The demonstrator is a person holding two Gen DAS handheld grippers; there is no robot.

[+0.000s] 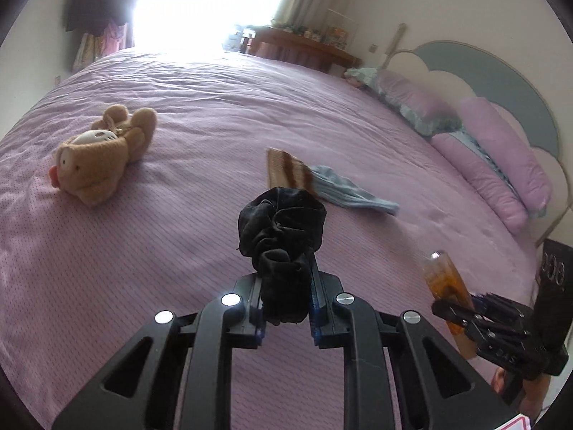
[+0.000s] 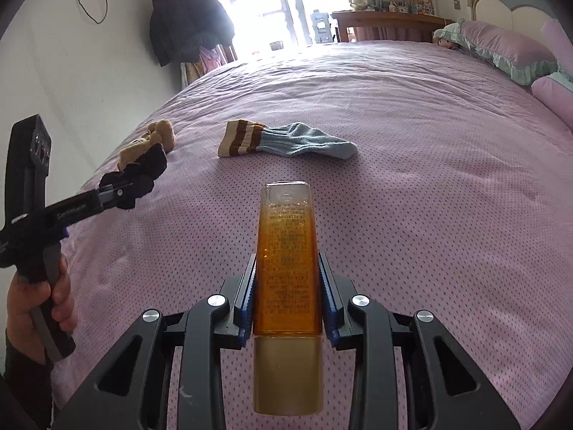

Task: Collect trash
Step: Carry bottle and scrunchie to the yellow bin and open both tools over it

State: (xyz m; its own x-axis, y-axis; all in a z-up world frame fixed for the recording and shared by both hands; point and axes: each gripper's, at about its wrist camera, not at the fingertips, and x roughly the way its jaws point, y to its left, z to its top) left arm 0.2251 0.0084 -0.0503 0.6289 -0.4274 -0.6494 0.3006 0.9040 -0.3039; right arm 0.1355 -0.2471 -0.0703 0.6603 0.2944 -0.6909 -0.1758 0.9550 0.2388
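One black scrunchie [image 1: 283, 229], crumpled, clamped in left claw [image 1: 284, 308] above bed [image 1: 179, 251]. One amber bottle [image 2: 286, 265], gold cap, pinched in right claw [image 2: 288, 308]. One sock [image 2: 286, 139], one teddy [image 1: 100, 154] on bed.

The black scrunchie [image 1: 281, 229] looks like soft, matt velvet cloth, crumpled between the matt black plastic arms of the left gripper [image 1: 284, 301], whose pivots are shiny metal studs. The amber bottle [image 2: 286, 254] is glossy, smooth translucent plastic with a satiny gold cap, held against blue ribbed pads [image 2: 331, 308]. The bedspread [image 2: 429, 179] is matt, dotted woven cloth; the sock [image 2: 286, 139] is ribbed knit, the teddy bear [image 1: 96, 157] fuzzy plush.
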